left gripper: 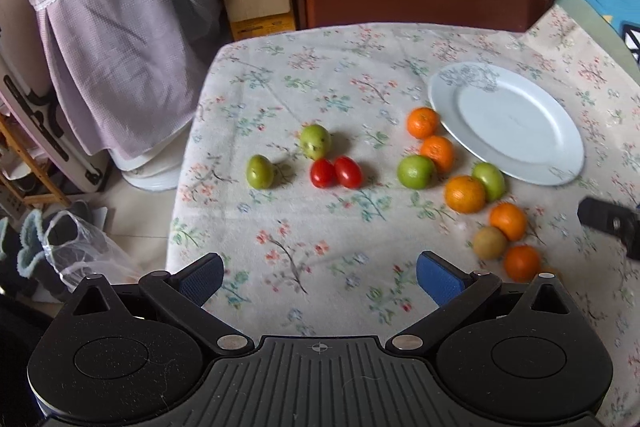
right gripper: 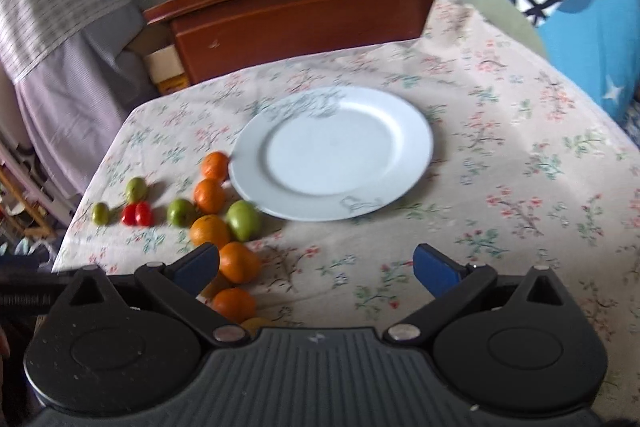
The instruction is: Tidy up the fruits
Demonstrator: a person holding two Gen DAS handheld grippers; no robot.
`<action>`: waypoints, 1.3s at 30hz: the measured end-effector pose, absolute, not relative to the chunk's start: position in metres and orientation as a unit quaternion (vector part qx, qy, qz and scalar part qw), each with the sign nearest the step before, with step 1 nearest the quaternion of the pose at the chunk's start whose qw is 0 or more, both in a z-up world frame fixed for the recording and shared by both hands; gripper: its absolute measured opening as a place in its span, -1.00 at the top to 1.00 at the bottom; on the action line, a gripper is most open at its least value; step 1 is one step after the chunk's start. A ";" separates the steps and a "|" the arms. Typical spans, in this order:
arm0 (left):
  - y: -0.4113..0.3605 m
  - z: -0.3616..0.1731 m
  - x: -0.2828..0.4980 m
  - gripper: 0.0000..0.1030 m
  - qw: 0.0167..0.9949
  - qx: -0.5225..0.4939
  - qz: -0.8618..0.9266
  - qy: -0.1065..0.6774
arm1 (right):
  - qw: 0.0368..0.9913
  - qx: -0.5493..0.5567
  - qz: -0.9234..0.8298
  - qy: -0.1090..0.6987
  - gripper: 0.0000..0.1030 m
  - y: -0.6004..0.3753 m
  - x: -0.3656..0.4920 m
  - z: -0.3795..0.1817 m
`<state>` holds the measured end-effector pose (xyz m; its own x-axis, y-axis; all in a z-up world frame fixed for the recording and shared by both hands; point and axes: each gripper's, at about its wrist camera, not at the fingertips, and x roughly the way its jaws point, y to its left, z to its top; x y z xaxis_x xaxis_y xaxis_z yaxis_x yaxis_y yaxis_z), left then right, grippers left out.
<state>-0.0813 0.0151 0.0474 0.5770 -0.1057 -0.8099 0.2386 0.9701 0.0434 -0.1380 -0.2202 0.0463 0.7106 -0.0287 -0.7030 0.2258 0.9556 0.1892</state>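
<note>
Surface (left gripper: pixel 320 227): covered in floral cloth, carrying all items.

Left gripper (left gripper: pixel 320 277): held above the near part of the surface, angled down; fingers (left gripper: pixel 202 279) spread wide, holding nothing.

Right gripper (right gripper: pixel 316 269): held above the near edge, facing the plate; fingers (right gripper: pixel 434 269) spread wide, holding nothing; the left finger sits just over the oranges.

Plate (right gripper: pixel 408 131): white, round, grey floral rim print, nothing on it.

Oranges (left gripper: pixel 464 193): five, in a loose line left of the plate.

Green fruits (left gripper: pixel 415 171): four, two among the oranges, two farther left.

Brownish fruit (left gripper: pixel 489 242): one, touching the nearest oranges.

Cherry tomatoes (left gripper: pixel 336 172): two, red, touching each other.
</note>
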 end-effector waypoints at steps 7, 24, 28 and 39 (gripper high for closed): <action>-0.019 0.050 -0.127 -1.00 0.866 0.112 -0.184 0.451 | 0.909 0.144 -0.110 0.374 -0.98 -0.230 -0.155 0.048; -0.058 0.006 -0.161 -1.00 0.821 0.201 -0.239 0.478 | 0.909 0.162 -0.120 0.366 -0.98 -0.236 -0.161 0.053; -0.054 0.007 -0.145 -1.00 0.836 0.193 -0.214 0.466 | 0.909 0.147 -0.127 0.368 -0.98 -0.231 -0.160 0.051; -0.033 0.020 -0.096 -1.00 0.866 0.145 -0.148 0.456 | 0.892 0.133 -0.145 0.407 -0.98 -0.220 -0.159 0.035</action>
